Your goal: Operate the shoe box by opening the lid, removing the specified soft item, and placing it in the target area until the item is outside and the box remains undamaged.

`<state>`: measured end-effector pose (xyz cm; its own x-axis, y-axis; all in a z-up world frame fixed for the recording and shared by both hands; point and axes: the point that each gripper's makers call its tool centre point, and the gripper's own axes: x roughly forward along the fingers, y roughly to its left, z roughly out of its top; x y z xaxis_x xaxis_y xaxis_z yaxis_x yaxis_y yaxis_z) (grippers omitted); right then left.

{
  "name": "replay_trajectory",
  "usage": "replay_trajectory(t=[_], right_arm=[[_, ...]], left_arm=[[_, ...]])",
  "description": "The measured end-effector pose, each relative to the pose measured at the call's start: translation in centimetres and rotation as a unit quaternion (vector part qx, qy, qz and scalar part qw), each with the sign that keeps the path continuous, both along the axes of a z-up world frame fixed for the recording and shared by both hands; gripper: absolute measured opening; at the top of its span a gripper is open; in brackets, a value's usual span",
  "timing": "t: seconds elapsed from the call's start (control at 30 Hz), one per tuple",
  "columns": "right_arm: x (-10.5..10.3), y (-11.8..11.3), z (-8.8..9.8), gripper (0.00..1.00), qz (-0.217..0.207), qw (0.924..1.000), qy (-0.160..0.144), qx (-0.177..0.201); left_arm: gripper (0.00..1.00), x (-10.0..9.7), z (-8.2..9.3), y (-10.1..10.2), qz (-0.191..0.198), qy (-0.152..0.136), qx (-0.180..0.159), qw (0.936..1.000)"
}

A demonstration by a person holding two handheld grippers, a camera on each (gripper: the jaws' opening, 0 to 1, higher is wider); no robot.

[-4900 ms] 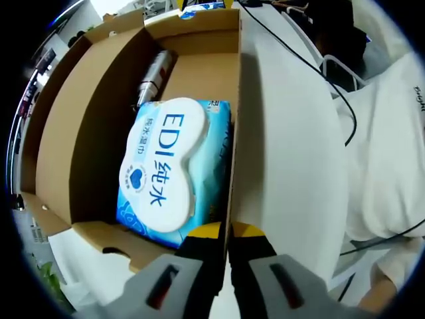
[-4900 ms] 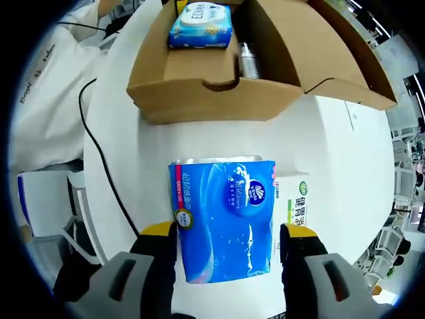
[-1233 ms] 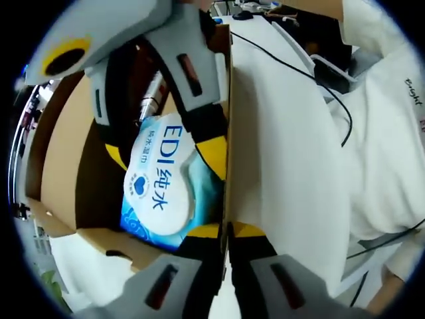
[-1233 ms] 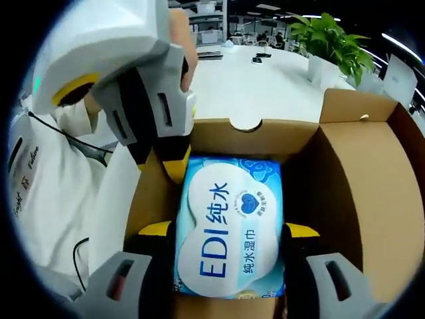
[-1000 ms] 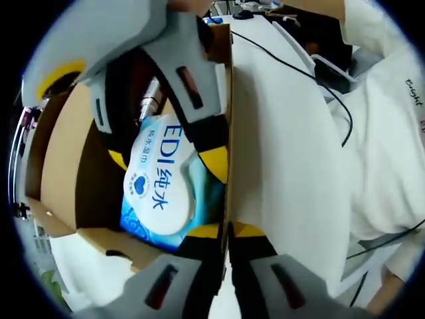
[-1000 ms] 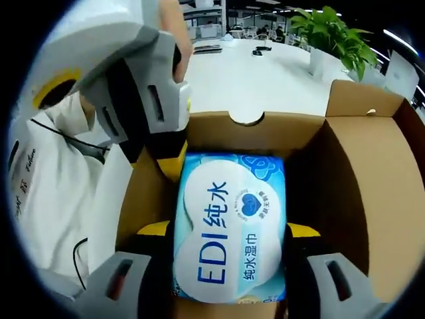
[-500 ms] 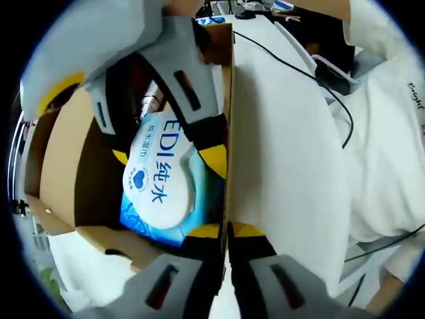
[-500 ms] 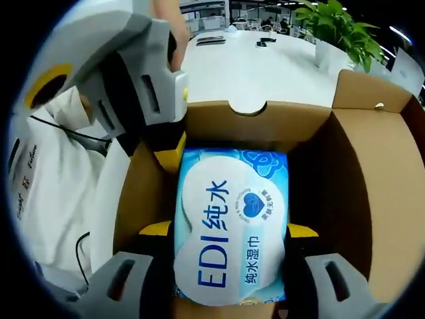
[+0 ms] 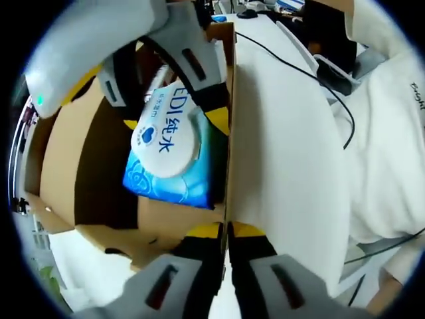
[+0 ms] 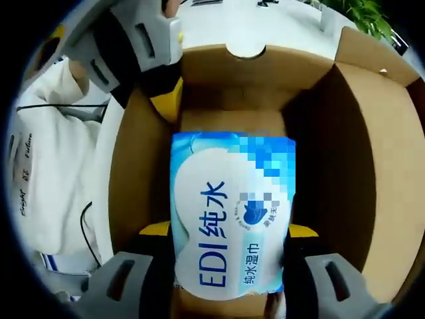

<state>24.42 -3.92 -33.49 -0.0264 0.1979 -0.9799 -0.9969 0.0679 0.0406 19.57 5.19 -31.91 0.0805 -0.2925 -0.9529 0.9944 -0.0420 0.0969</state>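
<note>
Inside the open cardboard shoe box, the blue wet-wipes pack sits tilted above the box floor, gripped at its sides by the right gripper, whose jaws are clenched on it. Right of it, the left gripper pinches the box's side wall, jaws together. Further right lies the white worktop with a black cable and a person's white sleeve.
</note>
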Motion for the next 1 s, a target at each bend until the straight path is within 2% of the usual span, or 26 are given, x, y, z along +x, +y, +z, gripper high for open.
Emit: replay_trajectory(t=[0.23, 0.37, 0.5, 0.57, 0.67, 0.7, 0.73, 0.77, 0.8, 1.0], right_arm=[[0.0, -0.3, -0.8, 0.69, 0.010, 0.9990, 0.021, -0.037], [-0.2, -0.3, -0.6, 0.69, 0.018, 0.9986, 0.022, -0.044], [-0.2, -0.3, -0.4, 0.70, 0.026, 0.9984, 0.020, -0.046], [0.3, -0.1, 0.0, 0.69, 0.030, 0.9984, 0.027, -0.040], [0.5, 1.4, 0.8, 0.68, 0.016, 0.9993, 0.035, -0.002], [0.0, 1.3, 0.7, 0.68, 0.021, 0.9991, 0.035, -0.011], [0.3, 0.6, 0.0, 0.69, 0.066, 0.9971, 0.013, -0.037], [0.0, 0.5, -0.6, 0.70, 0.051, 0.9976, 0.017, -0.044], [0.1, 0.5, -0.6, 0.70, 0.040, 0.9978, 0.023, -0.048], [0.2, 0.4, -0.8, 0.72, 0.038, 0.9980, 0.025, -0.044]], left_arm=[[0.03, -0.1, 0.1, 0.0, -0.004, -0.001, -0.002, 1.0000], [0.04, 1.1, 0.3, 0.0, -0.013, -0.017, -0.009, 0.9997], [0.04, 1.9, 0.4, 0.0, -0.013, -0.013, -0.009, 0.9998], [0.04, 2.1, 0.4, 0.1, -0.013, -0.011, -0.008, 0.9998], [0.04, 3.0, 0.6, 0.1, -0.015, -0.012, -0.009, 0.9998], [0.04, 3.1, 0.6, 0.1, -0.014, -0.012, -0.009, 0.9998], [0.04, 3.6, 0.6, 0.1, -0.014, -0.012, -0.010, 0.9998], [0.04, 3.7, 0.7, 0.0, -0.014, -0.013, -0.010, 0.9998], [0.04, 3.0, 0.5, 0.1, -0.014, -0.015, -0.010, 0.9997], [0.05, 2.5, 0.4, 0.2, -0.014, -0.016, -0.008, 0.9997]])
